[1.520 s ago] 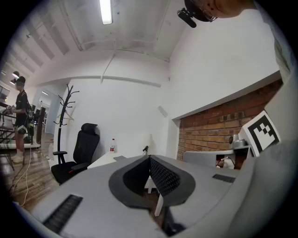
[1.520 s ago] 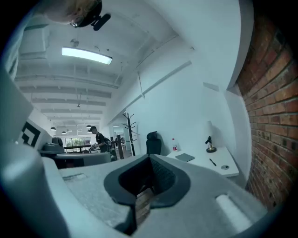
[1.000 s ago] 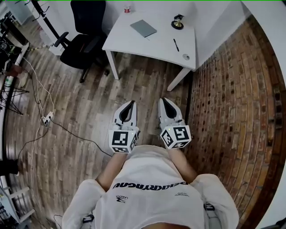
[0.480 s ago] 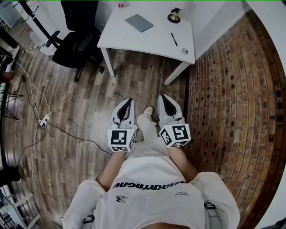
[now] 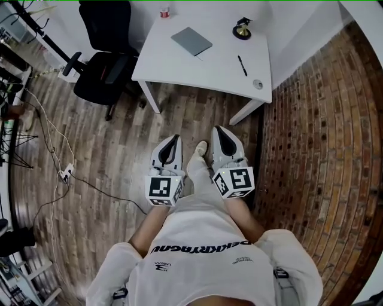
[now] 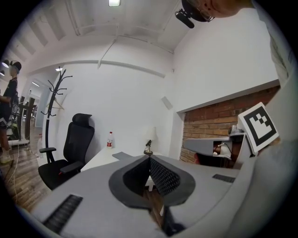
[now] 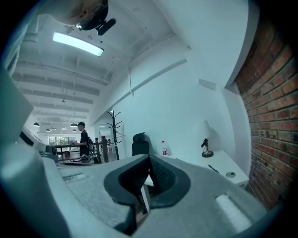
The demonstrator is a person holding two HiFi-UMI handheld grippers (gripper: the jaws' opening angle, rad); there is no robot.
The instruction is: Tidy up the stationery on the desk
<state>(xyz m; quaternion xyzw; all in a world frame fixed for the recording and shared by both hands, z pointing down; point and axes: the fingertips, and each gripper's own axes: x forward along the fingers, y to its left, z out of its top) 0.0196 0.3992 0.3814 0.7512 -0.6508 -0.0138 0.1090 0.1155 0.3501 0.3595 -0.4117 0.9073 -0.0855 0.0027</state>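
Note:
A white desk (image 5: 179, 66) stands ahead of me, some way off. On it lie a grey notebook (image 5: 191, 40), a black pen (image 5: 242, 65) and a small round object (image 5: 258, 84). A dark figurine (image 5: 242, 30) and a red-capped bottle (image 5: 164, 12) stand near its far edge. My left gripper (image 5: 174, 138) and right gripper (image 5: 219, 130) are held side by side over the wooden floor, well short of the desk. Both are shut with nothing between their jaws. The right gripper view shows the pen (image 7: 213, 168) and the figurine (image 7: 205, 148) far beyond the shut jaws.
A black office chair (image 5: 102, 66) stands at the desk's left corner. A brick-patterned floor strip (image 5: 311, 149) runs along the right. Cables and a power strip (image 5: 64, 174) lie on the floor at left. A coat rack (image 6: 57, 107) and a person (image 7: 84, 142) are further back.
A foot has stepped forward between the two grippers, and the view of the desk has shifted slightly. Both grippers stay shut in the same pose.

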